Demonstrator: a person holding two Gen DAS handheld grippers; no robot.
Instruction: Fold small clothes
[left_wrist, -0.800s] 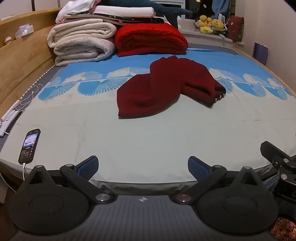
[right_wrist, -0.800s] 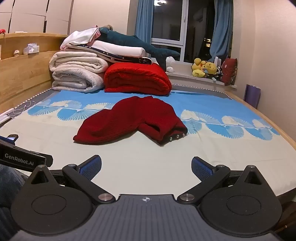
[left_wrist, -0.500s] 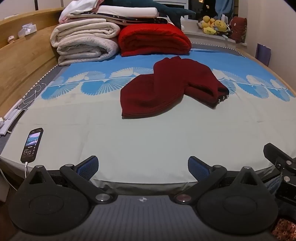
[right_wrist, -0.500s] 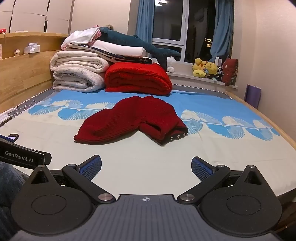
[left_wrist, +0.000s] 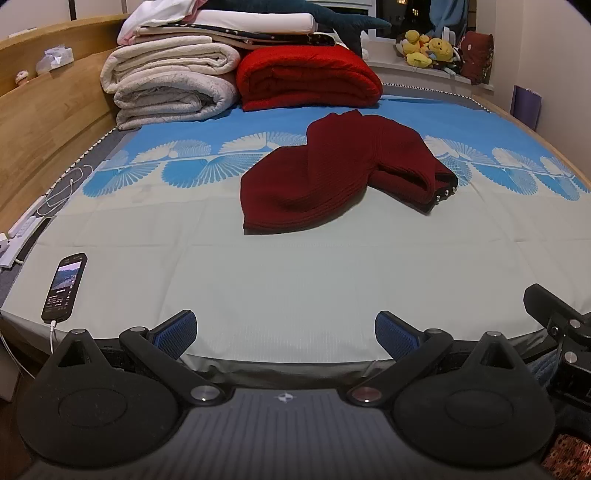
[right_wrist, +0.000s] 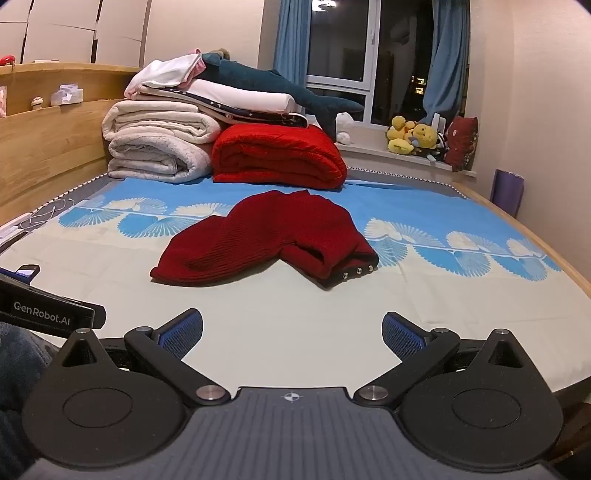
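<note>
1. Left gripper (left_wrist: 284, 330): jaws spread wide, nothing between them, at the bed's near edge.
2. Right gripper (right_wrist: 291, 330): jaws spread wide, holding nothing.
3. Dark red knit garment (left_wrist: 343, 177): crumpled mid-bed on the blue-and-white sheet (left_wrist: 295, 280), well apart from both grippers.
4. Phone (left_wrist: 65, 286): near left edge.

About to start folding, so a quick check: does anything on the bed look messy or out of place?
The dark red knitted garment lies bunched and twisted mid-bed, one end doubled over. A black smartphone sits near the bed's front left edge, screen lit and cable attached.
</note>
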